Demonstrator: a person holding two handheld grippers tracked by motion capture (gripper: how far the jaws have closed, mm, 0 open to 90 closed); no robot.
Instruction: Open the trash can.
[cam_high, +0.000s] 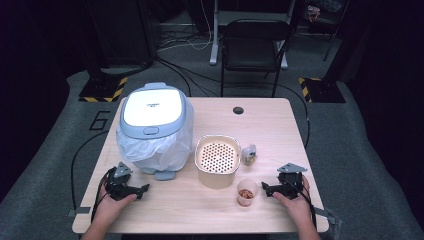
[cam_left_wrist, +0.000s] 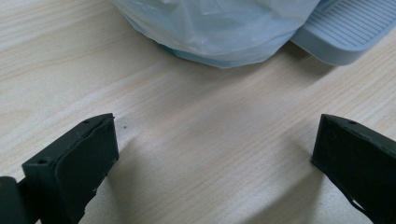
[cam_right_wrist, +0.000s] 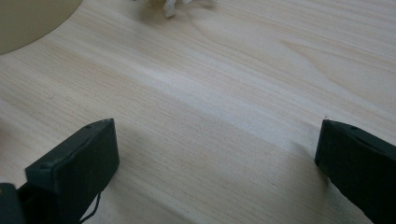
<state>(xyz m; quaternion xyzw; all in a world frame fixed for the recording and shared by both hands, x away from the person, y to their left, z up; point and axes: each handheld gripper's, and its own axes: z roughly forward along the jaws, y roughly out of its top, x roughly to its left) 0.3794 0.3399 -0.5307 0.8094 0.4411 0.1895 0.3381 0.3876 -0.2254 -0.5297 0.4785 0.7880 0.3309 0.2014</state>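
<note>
A pale blue pedal bin (cam_high: 155, 125) with a white lid and a clear bag liner stands at the table's left; its foot pedal (cam_left_wrist: 343, 32) and bag (cam_left_wrist: 219, 28) lie just ahead of my left gripper (cam_left_wrist: 215, 154). That left gripper (cam_high: 142, 190) rests open on the wood near the front left edge. A beige perforated basket (cam_high: 217, 160) stands mid-table, with a small cup (cam_high: 247, 191) of reddish bits in front of it and a small clear packet (cam_high: 249, 154) to its right. My right gripper (cam_high: 266, 189) lies open on the table right of the cup, nothing between its jaws (cam_right_wrist: 217, 154).
The light wooden table (cam_high: 260, 125) has a round cable hole (cam_high: 238, 110) at the back. Beyond it stand a black folding chair (cam_high: 252, 50) and floor cables. The basket's curved wall (cam_right_wrist: 32, 18) lies at the upper left of the right gripper view.
</note>
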